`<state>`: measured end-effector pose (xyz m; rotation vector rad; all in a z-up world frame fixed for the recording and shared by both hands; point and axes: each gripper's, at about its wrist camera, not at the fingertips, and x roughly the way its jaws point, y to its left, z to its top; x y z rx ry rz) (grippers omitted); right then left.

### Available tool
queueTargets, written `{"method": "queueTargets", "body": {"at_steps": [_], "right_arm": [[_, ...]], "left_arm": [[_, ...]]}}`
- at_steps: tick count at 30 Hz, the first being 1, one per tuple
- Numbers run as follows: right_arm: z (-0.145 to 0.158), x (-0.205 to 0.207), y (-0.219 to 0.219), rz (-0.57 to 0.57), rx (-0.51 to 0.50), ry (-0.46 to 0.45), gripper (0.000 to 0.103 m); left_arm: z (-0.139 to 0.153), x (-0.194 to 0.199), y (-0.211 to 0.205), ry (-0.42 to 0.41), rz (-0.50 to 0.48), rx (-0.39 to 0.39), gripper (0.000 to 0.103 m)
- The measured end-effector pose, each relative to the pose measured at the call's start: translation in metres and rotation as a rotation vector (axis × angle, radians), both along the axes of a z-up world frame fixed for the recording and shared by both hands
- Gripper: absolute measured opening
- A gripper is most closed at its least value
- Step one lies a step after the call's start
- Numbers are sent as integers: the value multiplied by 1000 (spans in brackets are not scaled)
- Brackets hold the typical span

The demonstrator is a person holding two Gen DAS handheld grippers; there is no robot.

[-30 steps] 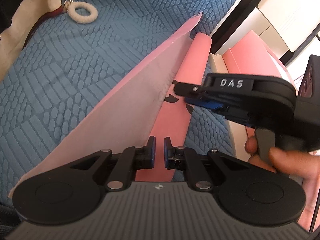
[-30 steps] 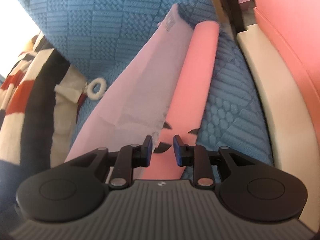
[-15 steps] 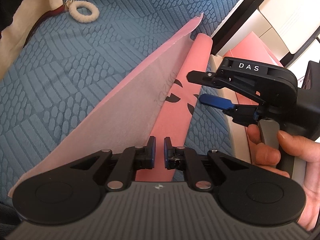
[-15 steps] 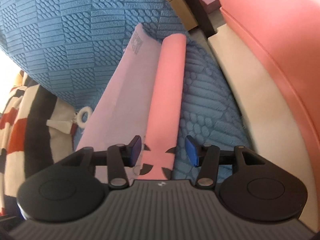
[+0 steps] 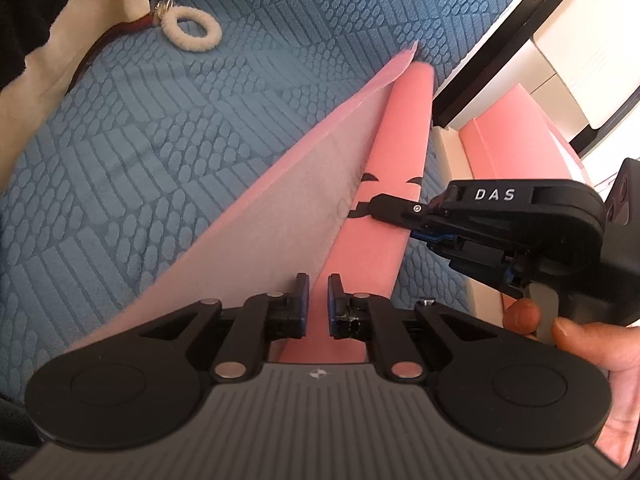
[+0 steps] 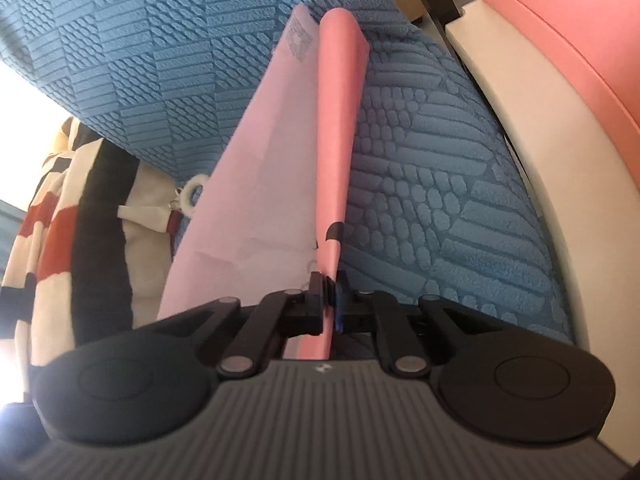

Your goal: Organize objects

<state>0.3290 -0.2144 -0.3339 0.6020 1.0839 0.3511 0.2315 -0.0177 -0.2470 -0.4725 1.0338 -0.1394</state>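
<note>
A pink paper bag (image 5: 384, 160) with black marks lies folded on the blue bedspread (image 5: 160, 160), its paler panel (image 5: 280, 208) spread to the left. My left gripper (image 5: 319, 304) is shut at the bag's near end, with the darker pink fold between its fingers. My right gripper (image 5: 376, 202) comes in from the right, held by a hand (image 5: 580, 340). In the right wrist view that gripper (image 6: 330, 296) is shut on the edge of the darker pink fold (image 6: 340, 120), which stands up on edge between the pads.
A white fluffy ring (image 5: 192, 34) on a clasp lies at the far left beside cream and striped cloth (image 6: 60, 220). A cream bed edge (image 6: 540, 160) and a pink box (image 6: 580, 40) run along the right.
My right gripper opened wide, drew back a little, then came in and shut on the darker pink fold, which now stands pinched upright. The left gripper kept still.
</note>
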Motion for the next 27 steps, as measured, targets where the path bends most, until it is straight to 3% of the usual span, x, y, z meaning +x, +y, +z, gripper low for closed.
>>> {"method": "queueTargets", "body": {"at_steps": [8, 12, 13, 20, 27], "right_arm": [[12, -8, 1, 30, -47, -26, 7], [14, -13, -6, 33, -48, -27, 7], [15, -14, -8, 32, -44, -30, 7], [15, -18, -9, 56, -15, -18, 7], [17, -20, -13, 59, -5, -21, 7]], "left_arm": [[13, -16, -7, -61, -70, -28, 12], [19, -21, -19, -92, -120, -5, 43], [20, -22, -22, -105, -131, -2, 44], [17, -21, -38, -115, -206, 20, 46], [9, -21, -53, -106, -232, 112, 46]]}}
